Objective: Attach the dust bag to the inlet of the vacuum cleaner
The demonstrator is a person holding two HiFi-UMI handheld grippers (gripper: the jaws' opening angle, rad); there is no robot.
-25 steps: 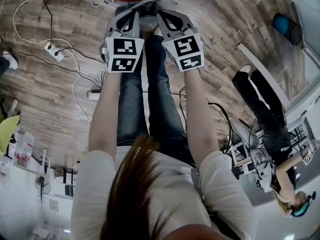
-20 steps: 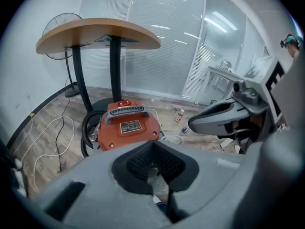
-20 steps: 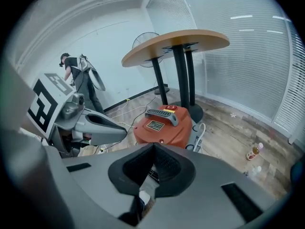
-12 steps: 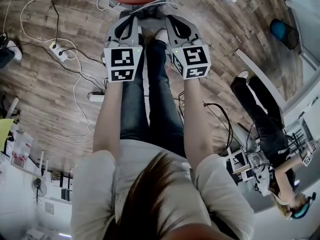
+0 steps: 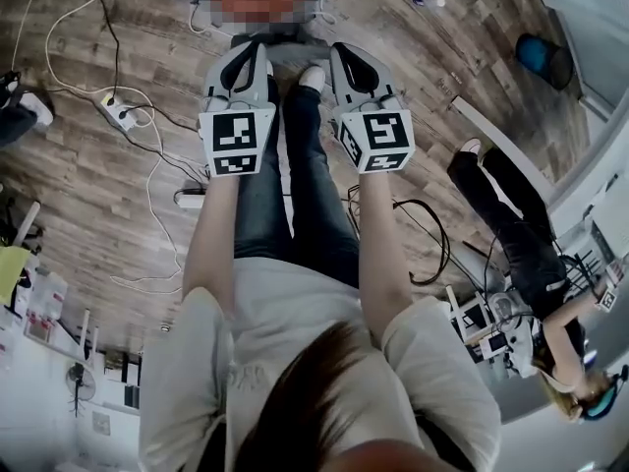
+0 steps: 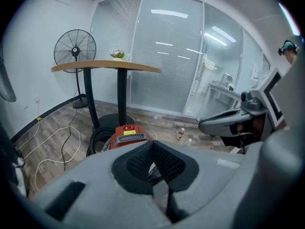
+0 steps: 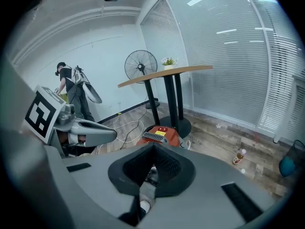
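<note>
Standing place, task object: orange canister vacuum cleaner sits on the wood-plank floor, just ahead of the white-toed shoes of the person holding the grippers; its top is masked by a mosaic patch in the head view
Hose: coiled black hose lies just beside the vacuum cleaner, on its left in the left gripper view
Left gripper: grey, jaws brought together with nothing gripped; held above the floor, angled down toward the vacuum cleaner, marker cube toward the person
Right gripper: grey, jaws likewise pressed together and empty; alongside the left gripper, apart from it, one on each side of the blue-jeaned legs
Behind vacuum: tall round wooden-topped table on black legs, its round black base near the vacuum cleaner; small potted plant on the top
Further back: black pedestal fan by the white wall; glass partition with blinds to its right
Floor, loose items: white power strip with trailing cables to the person's left; small capped bottle well apart from the vacuum cleaner
Periphery: second person in dark trousers at the right of the head view; blue bin near the wall
</note>
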